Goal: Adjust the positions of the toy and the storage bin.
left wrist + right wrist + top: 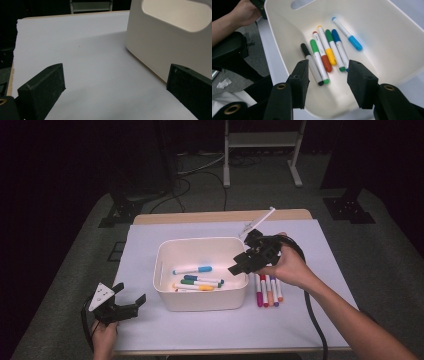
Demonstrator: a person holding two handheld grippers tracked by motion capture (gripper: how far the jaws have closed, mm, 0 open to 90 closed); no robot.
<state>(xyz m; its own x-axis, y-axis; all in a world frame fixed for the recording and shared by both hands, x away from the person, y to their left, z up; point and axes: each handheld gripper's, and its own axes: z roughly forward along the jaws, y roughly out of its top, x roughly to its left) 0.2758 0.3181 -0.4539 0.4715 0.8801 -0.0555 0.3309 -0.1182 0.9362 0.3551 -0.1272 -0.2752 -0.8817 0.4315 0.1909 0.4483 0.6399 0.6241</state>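
A white bin [200, 292] stands in the middle of the tabletop [310, 320], which is covered with a pale sheet, and it holds a loose cluster of markers [324, 53]. In the right gripper view six of them lie on the bin floor: five side by side, with black, green, red, yellow and green-and-blue caps, and a light blue one [348, 35] a little apart, farther in. The right gripper [245, 262] hangs over the right-hand rim of the bin, held in the person's right hand [287, 265], and its fingers [300, 80] stand apart with nothing between them. In the right gripper view the markers lie below and beyond the fingertips, and none touches the pads; the near ends of the green and blue ones show in the gap between the fingers. Just right of the bin, on the tabletop, a row of markers [268, 292] with magenta, red, orange and purple colours lies side by side, near the right hand. A single white pen-like thing [257, 222] lies on the far side of the tabletop, behind the right gripper. The left gripper [127, 302] rests low at the near left part of the tabletop, just beside the bin's left end, its fingers [42, 90] wide apart and empty; the bin wall with its handle cut-out rises near its right-hand finger.
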